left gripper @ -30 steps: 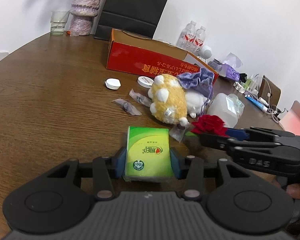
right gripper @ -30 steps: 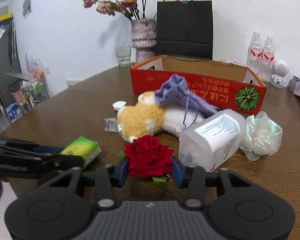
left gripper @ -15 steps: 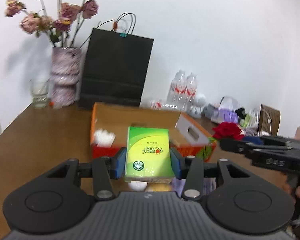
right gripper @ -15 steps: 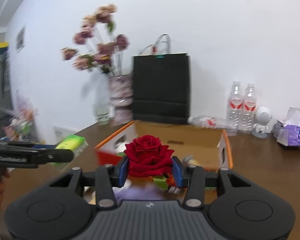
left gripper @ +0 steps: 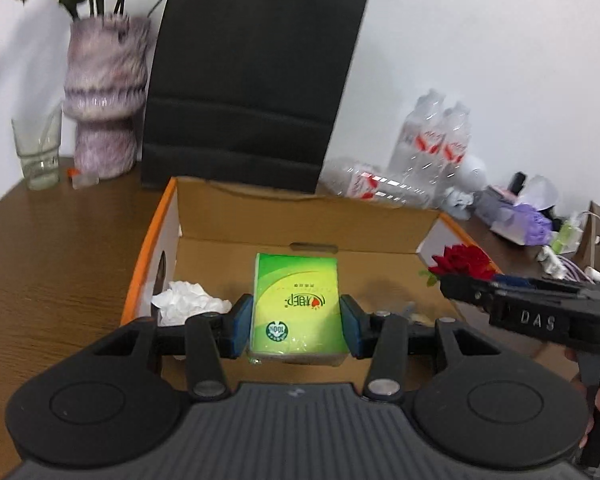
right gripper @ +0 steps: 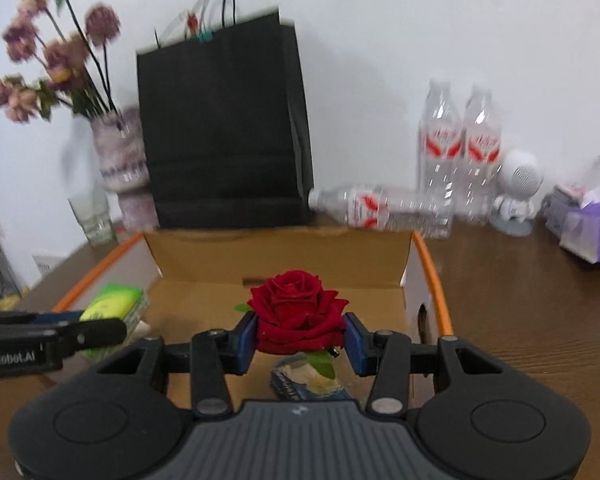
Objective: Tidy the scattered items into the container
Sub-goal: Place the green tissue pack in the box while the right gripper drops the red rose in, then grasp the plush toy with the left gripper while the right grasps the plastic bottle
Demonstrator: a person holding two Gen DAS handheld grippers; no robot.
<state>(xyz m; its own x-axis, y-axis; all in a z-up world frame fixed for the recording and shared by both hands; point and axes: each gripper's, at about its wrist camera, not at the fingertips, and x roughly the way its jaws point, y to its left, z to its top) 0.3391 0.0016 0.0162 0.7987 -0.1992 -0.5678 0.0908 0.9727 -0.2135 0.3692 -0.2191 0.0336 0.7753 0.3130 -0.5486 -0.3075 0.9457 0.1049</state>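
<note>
My left gripper is shut on a green tissue pack and holds it above the open cardboard box with orange edges. My right gripper is shut on a red rose and holds it over the same box, to the right of the left gripper. The rose also shows at the right in the left wrist view, and the tissue pack at the left in the right wrist view. A crumpled white tissue and a small packet lie inside the box.
Behind the box stand a black paper bag, a vase of dried flowers, a glass and water bottles, one lying down. A white robot figure and purple tissue box sit at the right.
Both grippers have lifted from the table with the tissue pack and the rose and moved forward over the open box, then tilted down toward its inside.
</note>
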